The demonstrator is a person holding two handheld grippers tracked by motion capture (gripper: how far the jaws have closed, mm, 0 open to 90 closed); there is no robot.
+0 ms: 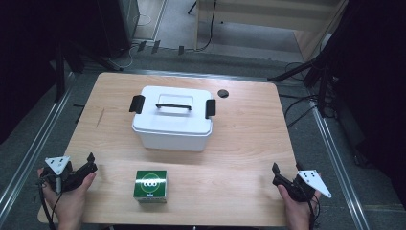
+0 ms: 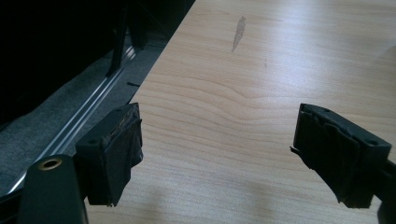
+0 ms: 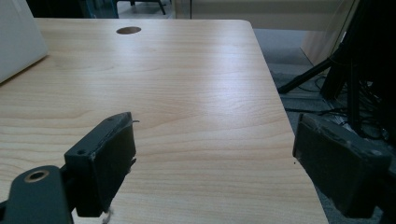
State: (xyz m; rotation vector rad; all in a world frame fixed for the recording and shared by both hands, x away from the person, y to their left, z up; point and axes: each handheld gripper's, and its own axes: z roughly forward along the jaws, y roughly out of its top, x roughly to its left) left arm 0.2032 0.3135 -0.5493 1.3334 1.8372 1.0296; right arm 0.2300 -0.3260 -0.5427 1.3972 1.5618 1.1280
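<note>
A white lidded storage box (image 1: 172, 117) with black side latches and a black handle stands in the middle of the wooden table (image 1: 249, 139). In front of it, near the table's front edge, sits a small green box (image 1: 150, 185) with a white ring on top. My left gripper (image 1: 90, 162) rests at the front left corner, open, with bare tabletop (image 2: 219, 140) between its jaws. My right gripper (image 1: 276, 173) is at the front right edge, open and holding nothing. A corner of the white box (image 3: 16, 42) shows at the left of the right gripper view.
A small dark round hole (image 1: 222, 93) lies in the tabletop behind the white box, seen too as a dark spot (image 3: 128, 30). Metal floor rails (image 1: 33, 148) run along both sides of the table. Black stands and cables (image 1: 306, 91) crowd the floor at the right.
</note>
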